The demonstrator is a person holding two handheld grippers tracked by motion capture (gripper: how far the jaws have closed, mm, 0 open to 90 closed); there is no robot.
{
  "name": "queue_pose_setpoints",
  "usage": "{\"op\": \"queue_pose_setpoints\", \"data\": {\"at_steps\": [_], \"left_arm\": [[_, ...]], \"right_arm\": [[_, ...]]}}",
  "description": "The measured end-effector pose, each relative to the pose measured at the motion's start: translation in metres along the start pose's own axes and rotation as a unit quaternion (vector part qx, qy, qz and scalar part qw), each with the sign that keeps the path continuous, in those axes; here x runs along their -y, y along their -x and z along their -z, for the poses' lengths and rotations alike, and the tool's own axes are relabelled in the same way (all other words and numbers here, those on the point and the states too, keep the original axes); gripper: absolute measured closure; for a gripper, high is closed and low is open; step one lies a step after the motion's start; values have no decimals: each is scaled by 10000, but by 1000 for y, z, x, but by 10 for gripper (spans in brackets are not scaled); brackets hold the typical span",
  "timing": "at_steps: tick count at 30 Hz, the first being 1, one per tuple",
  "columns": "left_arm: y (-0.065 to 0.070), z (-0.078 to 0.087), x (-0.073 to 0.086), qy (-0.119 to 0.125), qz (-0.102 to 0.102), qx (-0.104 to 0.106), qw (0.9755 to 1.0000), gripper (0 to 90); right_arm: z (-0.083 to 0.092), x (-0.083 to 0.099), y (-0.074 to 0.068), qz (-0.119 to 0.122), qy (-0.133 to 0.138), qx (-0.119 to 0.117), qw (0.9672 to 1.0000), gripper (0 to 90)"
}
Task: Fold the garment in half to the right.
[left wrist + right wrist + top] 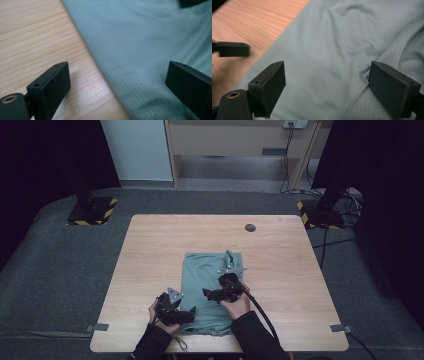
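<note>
- The green garment (pixel 212 287) lies folded at the lower centre of the table (pixel 150 250).
- The left gripper (pixel 191 316) has its jaws spread over the cloth's edge, pinching nothing.
- The right gripper (pixel 206 293) is spread too, above the cloth.
- To fold well, I think each should pinch all layers at the near hem.

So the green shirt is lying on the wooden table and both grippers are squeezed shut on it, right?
Not quite. The green shirt does lie on the wooden table, but both the left gripper and the right gripper are open, as the two gripper views show.
</note>
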State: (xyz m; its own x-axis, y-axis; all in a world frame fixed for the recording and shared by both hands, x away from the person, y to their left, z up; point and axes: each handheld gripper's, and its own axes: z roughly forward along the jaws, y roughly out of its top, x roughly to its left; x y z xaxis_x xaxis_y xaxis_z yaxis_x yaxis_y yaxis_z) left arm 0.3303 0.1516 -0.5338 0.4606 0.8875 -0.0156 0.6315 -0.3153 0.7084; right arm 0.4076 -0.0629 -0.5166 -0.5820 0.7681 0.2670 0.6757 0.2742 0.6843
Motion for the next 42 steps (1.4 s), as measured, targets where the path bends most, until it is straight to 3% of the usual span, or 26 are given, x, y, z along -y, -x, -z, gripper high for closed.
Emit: {"op": "queue_pose_setpoints", "data": {"at_steps": [7,10,15,19,23,25,28,32,37,42], "left_arm": [[0,0,0,5,0,2,10000,48],[0,0,0,5,-2,1,10000,48],[0,0,0,9,-3,1,10000,47],[0,0,0,15,-5,4,10000,46],[0,0,0,17,-6,3,10000,46],[0,0,0,17,-4,3,10000,46],[0,0,0,16,-15,1,10000,46],[0,0,0,18,-17,3,10000,47],[0,0,0,17,-18,3,10000,47],[0,0,0,21,-17,4,10000,47]], "right_arm": [[9,3,27,-189,106,305,9993,148],[18,6,41,-245,121,564,9980,144],[35,10,61,-523,207,634,9964,139],[53,5,61,-517,476,634,9955,140],[63,-12,43,-266,708,517,9958,133],[58,-21,31,-158,714,414,9965,132],[35,-29,17,-85,471,223,9986,140],[-1,-28,14,-204,75,111,9997,146],[-12,-25,37,-269,4,560,9981,147],[1,-24,72,-717,134,507,9960,167]]}}
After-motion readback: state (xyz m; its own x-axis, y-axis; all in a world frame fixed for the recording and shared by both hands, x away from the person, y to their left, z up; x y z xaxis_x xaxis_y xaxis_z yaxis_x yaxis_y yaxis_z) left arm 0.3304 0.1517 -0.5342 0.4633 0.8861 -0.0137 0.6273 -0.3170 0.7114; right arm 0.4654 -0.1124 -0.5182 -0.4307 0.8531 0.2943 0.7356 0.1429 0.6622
